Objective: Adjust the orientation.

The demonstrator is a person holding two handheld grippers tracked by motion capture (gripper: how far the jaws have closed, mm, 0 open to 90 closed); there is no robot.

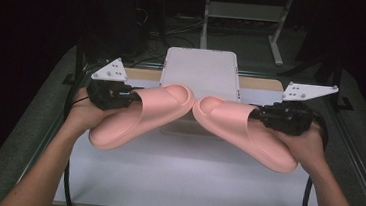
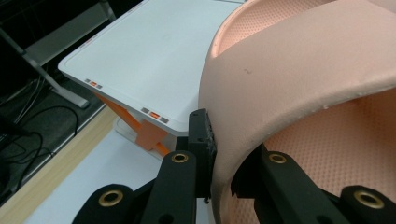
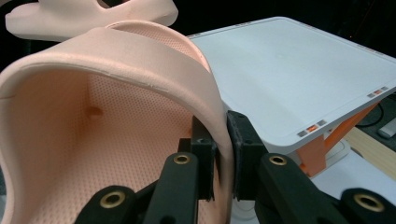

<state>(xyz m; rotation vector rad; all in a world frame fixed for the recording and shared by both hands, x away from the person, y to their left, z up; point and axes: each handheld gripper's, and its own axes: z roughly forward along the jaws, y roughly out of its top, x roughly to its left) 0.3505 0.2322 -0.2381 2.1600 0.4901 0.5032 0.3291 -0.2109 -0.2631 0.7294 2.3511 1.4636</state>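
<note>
I had both pink slides off the worktop, so the pick-up part looked done. My left gripper was clamped on the strap of the left slide; in the left gripper view the jaws stood either side of the strap's edge, pinching that slide's foam between them. My right gripper was clamped on the strap of the right slide, and the right gripper view showed its two jaws closed on the thin wall of that strap.

Taking the white raised platform as the landmark: both slides hung in the air just in front of it, on my side, toes pointed inward and nearly meeting at its front edge, heels angled down and out toward my hands. Neither one rested on the platform, whose top lay bare.

What was left, as I judged it, was to carry the pair over the platform, or down to the worktop, set them side by side, and let go
</note>
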